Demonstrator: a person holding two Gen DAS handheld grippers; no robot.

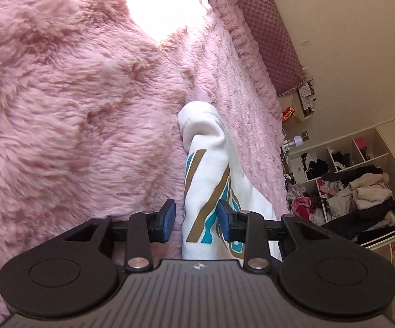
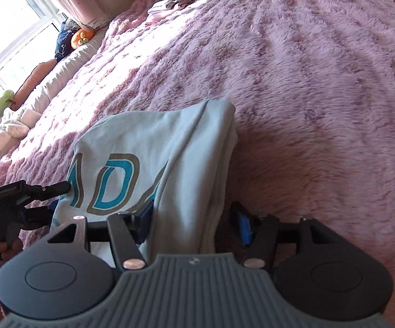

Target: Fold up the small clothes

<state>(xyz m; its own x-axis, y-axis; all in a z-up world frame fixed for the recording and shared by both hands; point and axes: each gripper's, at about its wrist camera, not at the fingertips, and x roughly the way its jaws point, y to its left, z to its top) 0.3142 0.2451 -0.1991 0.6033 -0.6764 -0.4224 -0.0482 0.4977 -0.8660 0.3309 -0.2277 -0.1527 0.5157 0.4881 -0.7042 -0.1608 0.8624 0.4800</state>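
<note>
On the pink fuzzy bed, my left gripper is clamped on the white shirt; my right gripper is apart, shirt fold between its pads.

The bed cover all around both claws is long-pile plush, shaggy and soft, matt pink. Between the pads of the left claw hangs a white garment of smooth, fleecy knit cloth, with flat teal and tan printed lettering. The same cloth drapes between the parted pads of the right claw. Both claws are matt black plastic with dull metal rivets; their pads look like blue rubber, and the ribbed grey housing behind is matt.
</note>
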